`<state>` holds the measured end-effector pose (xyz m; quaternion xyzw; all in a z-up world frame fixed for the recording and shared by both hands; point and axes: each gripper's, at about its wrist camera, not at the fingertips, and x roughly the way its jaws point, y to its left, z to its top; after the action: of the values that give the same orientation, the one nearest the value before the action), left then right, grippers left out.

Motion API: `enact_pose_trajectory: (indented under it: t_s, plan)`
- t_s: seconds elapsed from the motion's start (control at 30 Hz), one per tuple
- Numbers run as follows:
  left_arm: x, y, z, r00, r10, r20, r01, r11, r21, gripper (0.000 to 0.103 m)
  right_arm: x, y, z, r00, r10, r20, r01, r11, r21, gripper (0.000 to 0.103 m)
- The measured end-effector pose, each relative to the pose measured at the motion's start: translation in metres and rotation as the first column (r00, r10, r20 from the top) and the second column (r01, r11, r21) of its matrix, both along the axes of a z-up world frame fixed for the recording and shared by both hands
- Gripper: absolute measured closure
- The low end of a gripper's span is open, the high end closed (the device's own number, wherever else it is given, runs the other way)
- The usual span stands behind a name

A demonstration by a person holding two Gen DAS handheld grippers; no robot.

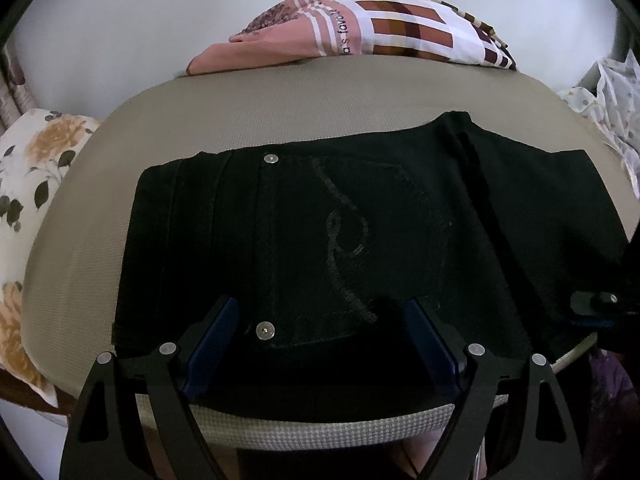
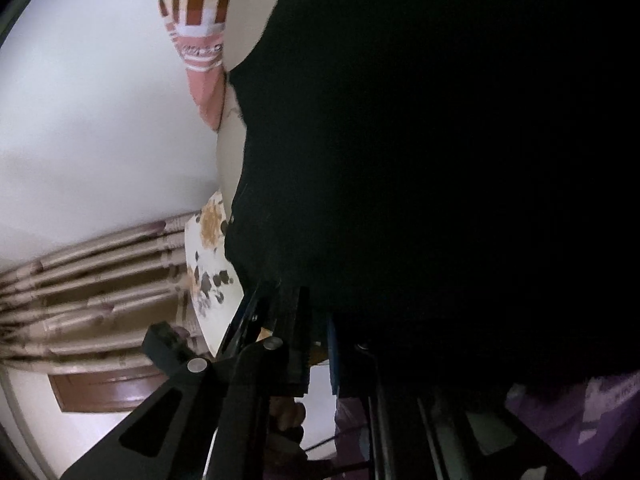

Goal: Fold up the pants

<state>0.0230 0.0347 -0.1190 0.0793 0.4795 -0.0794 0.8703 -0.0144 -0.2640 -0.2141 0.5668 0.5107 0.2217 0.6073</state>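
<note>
Black pants lie folded flat on a beige mattress, back pocket with stitched swirl facing up. My left gripper hovers over the pocket's near edge, open, its blue pads wide apart and gripping nothing. At the pants' right front corner sits my right gripper. In the right wrist view, rolled sideways, the pants fill the dark right half. There my right gripper has its fingers drawn together at the cloth's edge, shut on the pants as far as the dark picture shows.
A pink and brown checked pillow lies at the mattress's far side against a white wall. A floral pillow sits left, a dotted white cloth right. Striped curtains and purple fabric show in the right wrist view.
</note>
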Motion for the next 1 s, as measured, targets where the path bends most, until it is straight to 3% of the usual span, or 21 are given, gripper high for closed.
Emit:
enact_pose_trajectory:
  t_s: [0.17,0.37,0.43,0.5,0.6,0.73,0.87,0.93,1.0]
  plan:
    - [0.001,0.001,-0.001,1.000,0.004,-0.008,-0.004,1.000,-0.001,0.017,-0.006,0.011,0.000,0.998,0.064,-0.016,-0.065,0.997,-0.040,0.099]
    - [0.001,0.002,-0.001,1.000,0.006,-0.009,-0.006,1.000,0.006,0.017,-0.009,0.010,-0.005,0.997,0.069,-0.030,-0.070,0.997,-0.037,0.100]
    - [0.001,0.002,-0.001,1.000,0.008,-0.012,-0.008,1.000,0.004,0.017,-0.008,0.009,-0.004,0.998,0.066,-0.020,-0.066,0.998,-0.007,0.095]
    - [0.001,0.003,-0.001,1.000,0.008,-0.012,-0.008,1.000,0.005,0.017,-0.008,0.007,-0.007,0.999,0.029,-0.030,-0.026,0.996,0.082,0.092]
    - [0.001,0.003,-0.001,1.000,0.005,-0.012,-0.005,1.000,0.009,0.017,-0.010,-0.004,-0.013,0.998,-0.037,-0.052,0.043,0.993,0.114,0.073]
    - [0.001,0.002,-0.003,1.000,0.000,-0.016,0.000,1.000,0.014,0.017,-0.005,-0.005,-0.009,0.998,-0.065,-0.025,0.067,0.988,0.136,0.068]
    - [0.000,-0.001,-0.004,1.000,-0.007,-0.015,0.007,1.000,0.022,0.017,0.001,-0.002,-0.014,0.996,-0.073,-0.044,0.079,0.987,0.138,0.070]
    - [0.000,0.000,-0.003,1.000,-0.005,-0.013,0.005,1.000,0.023,0.017,-0.002,-0.002,-0.013,0.996,-0.068,-0.054,0.076,0.984,0.160,0.066]
    - [0.001,0.000,-0.003,1.000,0.001,-0.010,-0.001,1.000,0.019,0.017,-0.009,0.000,-0.009,0.996,-0.066,-0.068,0.077,0.980,0.184,0.054]
